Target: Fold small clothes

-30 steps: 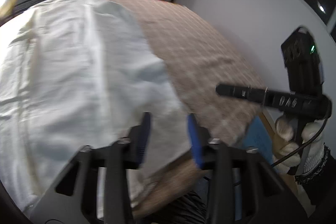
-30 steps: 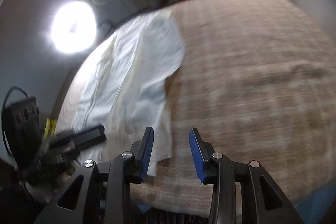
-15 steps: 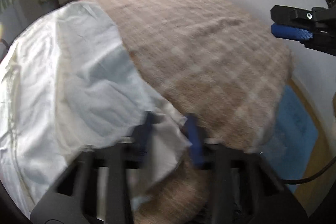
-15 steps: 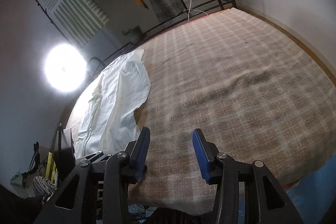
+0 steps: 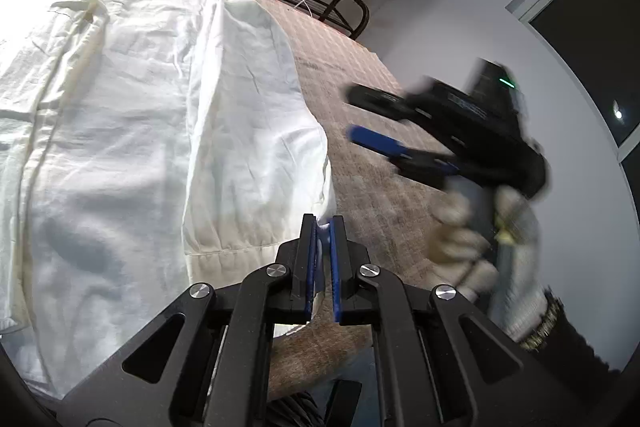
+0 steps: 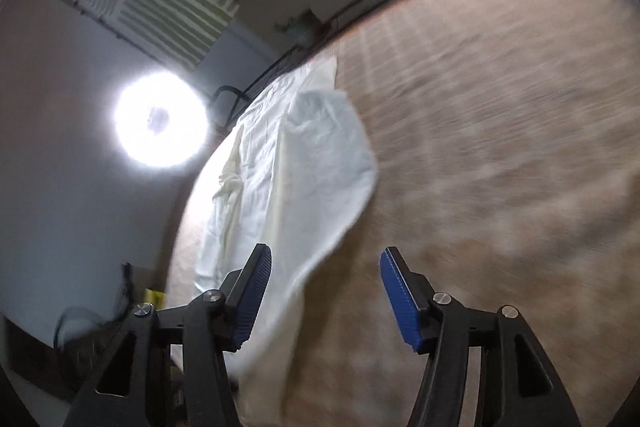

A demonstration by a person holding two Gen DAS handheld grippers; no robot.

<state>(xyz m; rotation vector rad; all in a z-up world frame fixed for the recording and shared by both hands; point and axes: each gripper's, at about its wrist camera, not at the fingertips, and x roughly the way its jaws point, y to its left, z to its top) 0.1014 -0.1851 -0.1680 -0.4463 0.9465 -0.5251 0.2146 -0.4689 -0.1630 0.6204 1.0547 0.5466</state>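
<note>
— White crumpled cotton garment (image 5: 152, 115) lies spread on the brown checked woven blanket (image 5: 360, 195). Left gripper (image 5: 323, 227)?
— Fingers clamped on the garment's near hem corner.
— Right gripper (image 6: 324, 291)?
— Beside the garment, fingers apart, just been opening, gripping nothing.

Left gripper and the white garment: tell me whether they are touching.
Touching. The left wrist view shows the left gripper shut on the white garment, with cloth pinched between its pads.
</note>
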